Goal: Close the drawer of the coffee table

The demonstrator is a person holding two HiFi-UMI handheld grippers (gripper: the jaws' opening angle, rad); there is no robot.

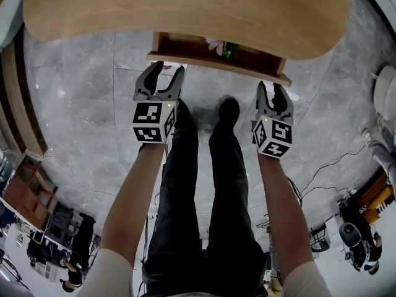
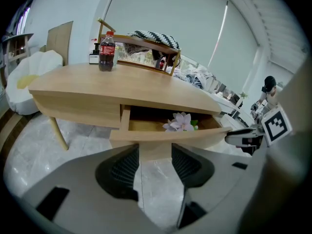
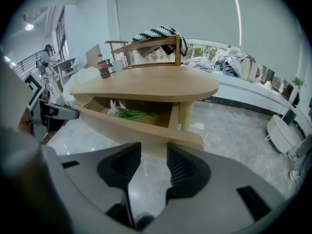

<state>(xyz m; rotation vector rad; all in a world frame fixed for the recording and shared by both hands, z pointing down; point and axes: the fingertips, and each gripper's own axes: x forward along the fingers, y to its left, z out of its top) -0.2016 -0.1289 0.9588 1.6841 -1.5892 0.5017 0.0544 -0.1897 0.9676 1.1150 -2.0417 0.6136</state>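
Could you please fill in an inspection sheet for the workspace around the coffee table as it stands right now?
Surface: light wooden coffee table on a grey marbled floor.
Job's things: wooden drawer pulled open; a pale lilac artificial flower lies inside.
Clutter: dark cola bottle with red label upright on the table top; beyond it a wooden rack under a black-and-white striped cloth.
Grippers: left gripper and right gripper both open and empty, facing the drawer front; contact cannot be told.
Cables: black cables loose on the floor at the right.
Surroundings: white cushioned seat beside the table; equipment at the room's edges.
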